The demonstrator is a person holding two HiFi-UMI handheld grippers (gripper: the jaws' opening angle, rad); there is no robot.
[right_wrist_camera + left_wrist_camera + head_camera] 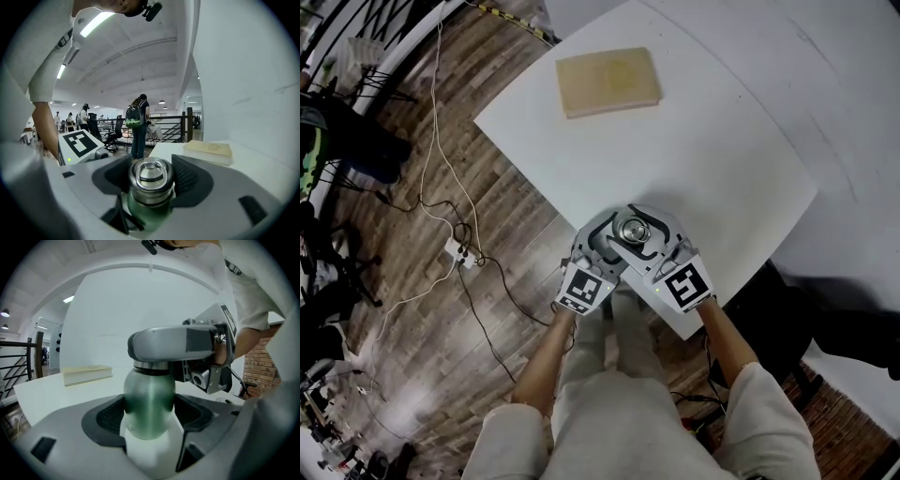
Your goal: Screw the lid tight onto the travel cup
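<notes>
The travel cup, green metal with a white base, stands upright at the near edge of the white table. My left gripper is shut on its body, a black pad pressing each side. The steel lid, with a ring on top, sits on the cup's neck. My right gripper is shut on that lid, and the green body shows below its pads. In the head view both grippers, left and right, meet around the lid. From the left gripper view the right gripper hides the lid's top.
A beige book lies at the table's far side, well away from the cup. Cables and a power strip run over the wooden floor to the left. A person with a backpack stands by a railing in the background.
</notes>
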